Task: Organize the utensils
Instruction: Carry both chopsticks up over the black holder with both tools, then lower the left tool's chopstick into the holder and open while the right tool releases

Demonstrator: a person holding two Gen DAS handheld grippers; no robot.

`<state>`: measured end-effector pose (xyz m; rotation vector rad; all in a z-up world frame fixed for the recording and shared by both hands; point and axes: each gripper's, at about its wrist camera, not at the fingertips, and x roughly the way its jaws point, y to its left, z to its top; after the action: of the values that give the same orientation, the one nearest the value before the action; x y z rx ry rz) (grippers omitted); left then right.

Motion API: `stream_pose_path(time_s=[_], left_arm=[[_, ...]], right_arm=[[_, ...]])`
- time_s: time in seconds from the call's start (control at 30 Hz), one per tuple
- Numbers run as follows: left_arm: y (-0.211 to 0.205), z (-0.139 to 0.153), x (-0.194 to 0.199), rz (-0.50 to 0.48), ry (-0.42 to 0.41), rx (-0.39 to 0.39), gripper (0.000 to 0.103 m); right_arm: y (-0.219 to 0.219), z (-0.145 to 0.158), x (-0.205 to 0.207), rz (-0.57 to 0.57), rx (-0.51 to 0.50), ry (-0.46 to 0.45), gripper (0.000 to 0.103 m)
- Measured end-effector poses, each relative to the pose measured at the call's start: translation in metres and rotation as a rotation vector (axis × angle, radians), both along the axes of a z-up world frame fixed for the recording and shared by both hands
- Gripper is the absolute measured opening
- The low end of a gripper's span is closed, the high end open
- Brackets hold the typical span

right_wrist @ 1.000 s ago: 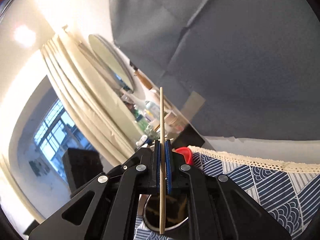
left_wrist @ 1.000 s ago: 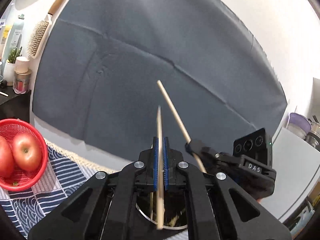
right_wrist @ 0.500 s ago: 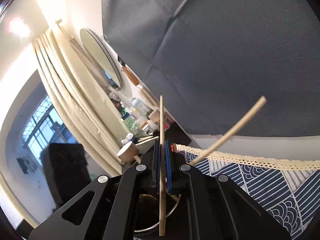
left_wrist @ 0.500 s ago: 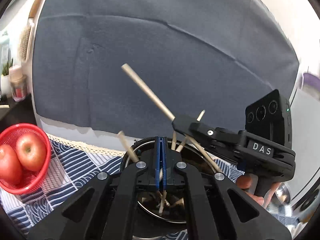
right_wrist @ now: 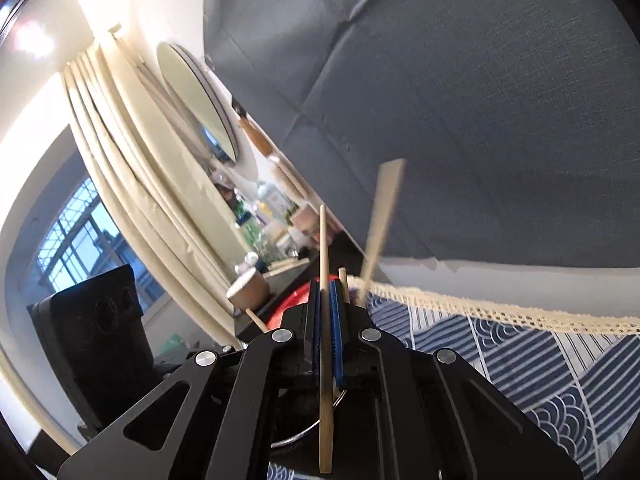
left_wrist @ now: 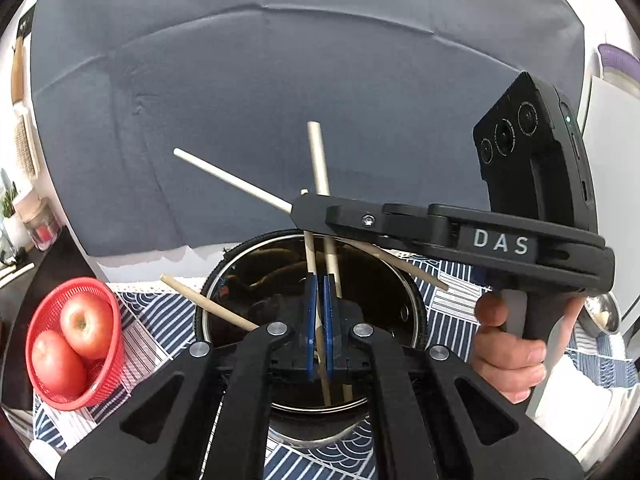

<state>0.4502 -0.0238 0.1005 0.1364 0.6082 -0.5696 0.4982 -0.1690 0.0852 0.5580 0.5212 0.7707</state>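
Observation:
In the left wrist view my left gripper (left_wrist: 319, 280) is shut on a wooden chopstick (left_wrist: 309, 256) over a round steel utensil holder (left_wrist: 412, 312) that holds several other chopsticks. My right gripper (left_wrist: 296, 210) reaches in from the right, shut on a pale chopstick (left_wrist: 230, 178) held slanted above the holder. In the right wrist view my right gripper (right_wrist: 327, 286) is shut on that chopstick (right_wrist: 324, 248), which stands upright. A blurred chopstick (right_wrist: 380, 216) sticks up just right of it.
A red basket (left_wrist: 106, 376) with two apples (left_wrist: 86, 326) sits at the left on a blue patterned cloth (left_wrist: 456, 312). A grey fabric backdrop (left_wrist: 280, 80) hangs behind. Bottles and jars (right_wrist: 276, 208) stand on a dark shelf at the left.
My left gripper has dropped lower over the holder with its chopstick. My right gripper has come closer and further left over the holder, its chopstick more level.

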Motion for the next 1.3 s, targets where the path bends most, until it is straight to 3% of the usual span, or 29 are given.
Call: stream_pose_path(time_s=[0.33,0.53,0.83,0.93,1.1,1.13,1.23,1.3], left_arm=[[0.009,0.003,0.002,-0.026,0.028,-0.047,0.003],[0.027,0.010,-0.004,-0.009,0.004,-0.073,0.003],[0.055,0.024,-0.014,0.046,-0.050,-0.086,0.003],[0.060,0.026,-0.015,0.054,-0.054,-0.100,0.003],[0.067,0.029,-0.017,0.066,-0.063,-0.107,0.004],[0.067,0.029,-0.018,0.066,-0.067,-0.106,0.015],[0.072,0.032,-0.023,0.068,-0.090,-0.123,0.068],[0.077,0.036,-0.026,0.063,-0.109,-0.154,0.074]], right_arm=[[-0.007,0.049,-0.024,0.056,-0.133,0.060,0.005],[-0.011,0.067,-0.049,0.008,-0.271,0.110,0.005],[-0.008,0.076,-0.063,0.007,-0.453,0.269,0.005],[0.003,0.080,-0.059,0.073,-0.492,0.337,0.005],[0.025,0.077,-0.038,0.083,-0.602,0.435,0.005],[0.028,0.075,-0.033,0.084,-0.604,0.452,0.007],[0.033,0.068,-0.013,0.075,-0.578,0.512,0.009],[0.034,0.067,-0.006,0.063,-0.568,0.526,0.014]])
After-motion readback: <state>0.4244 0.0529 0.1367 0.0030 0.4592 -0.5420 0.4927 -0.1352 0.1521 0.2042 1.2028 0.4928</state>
